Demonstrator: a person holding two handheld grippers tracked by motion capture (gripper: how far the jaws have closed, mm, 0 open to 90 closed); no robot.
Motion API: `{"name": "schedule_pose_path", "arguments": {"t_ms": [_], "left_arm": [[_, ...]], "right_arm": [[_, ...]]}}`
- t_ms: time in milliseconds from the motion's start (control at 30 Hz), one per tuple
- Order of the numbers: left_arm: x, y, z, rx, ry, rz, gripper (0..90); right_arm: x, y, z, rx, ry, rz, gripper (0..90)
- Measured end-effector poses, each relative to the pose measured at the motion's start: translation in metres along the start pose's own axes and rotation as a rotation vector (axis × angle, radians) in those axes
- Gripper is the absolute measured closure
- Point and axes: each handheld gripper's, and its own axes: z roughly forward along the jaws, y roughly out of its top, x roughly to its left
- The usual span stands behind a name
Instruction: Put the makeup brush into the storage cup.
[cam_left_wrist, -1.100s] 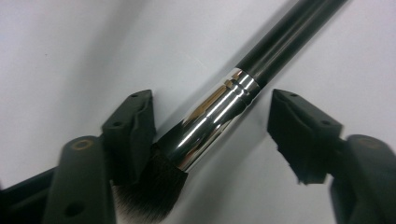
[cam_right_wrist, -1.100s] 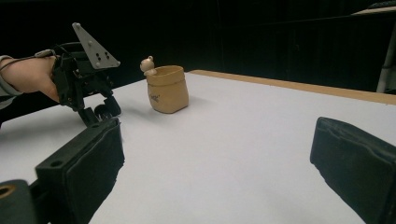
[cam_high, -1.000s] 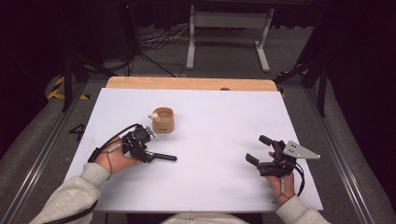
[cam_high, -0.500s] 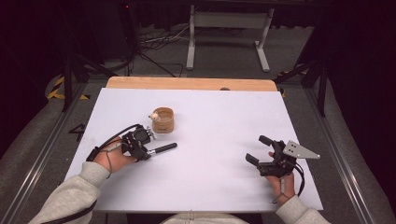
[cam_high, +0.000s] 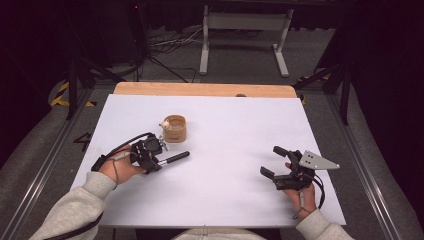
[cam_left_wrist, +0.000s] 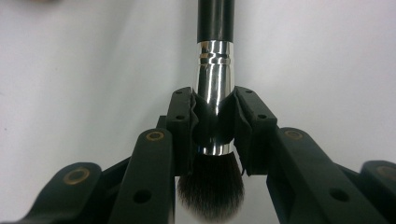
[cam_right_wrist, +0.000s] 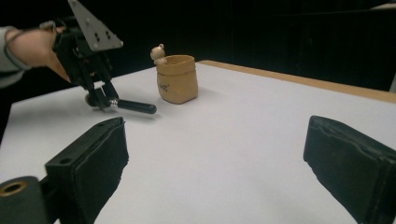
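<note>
The tan cup (cam_high: 174, 128) carries a small dark mark on its side, too small to read, and a little bear figure (cam_high: 164, 125) perches at its rim; what lies inside cannot be told. Just in front of it, the makeup brush (cam_high: 172, 159) lies low over the white table (cam_high: 235, 130), and the left gripper (cam_high: 157, 162) has just clenched its pads on the silver ferrule (cam_left_wrist: 214, 70), bristles toward the hand. The right gripper (cam_high: 274, 161) rests well apart with its jaws spread wide and nothing between them.

High view overlooks table (cam_high: 225, 200); claw cameras sit low, close.
</note>
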Motion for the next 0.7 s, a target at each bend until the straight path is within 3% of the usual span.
{"name": "schedule_pose_path", "arguments": {"t_ms": [233, 500, 700], "left_arm": [[-0.005, 0.011, -0.015, -0.011, -0.011, 0.04, 70.1], [-0.013, 0.028, -0.037, -0.036, -0.021, 0.118, 70.2], [-0.02, 0.039, -0.054, -0.05, -0.028, 0.177, 70.2]], "right_arm": [[0.008, 0.007, 0.003, 0.021, 0.046, -0.042, 7.2], [0.009, 0.012, 0.005, 0.033, 0.054, -0.055, 6.4], [0.008, 0.016, 0.008, 0.038, 0.1, -0.076, 6.7]]}}
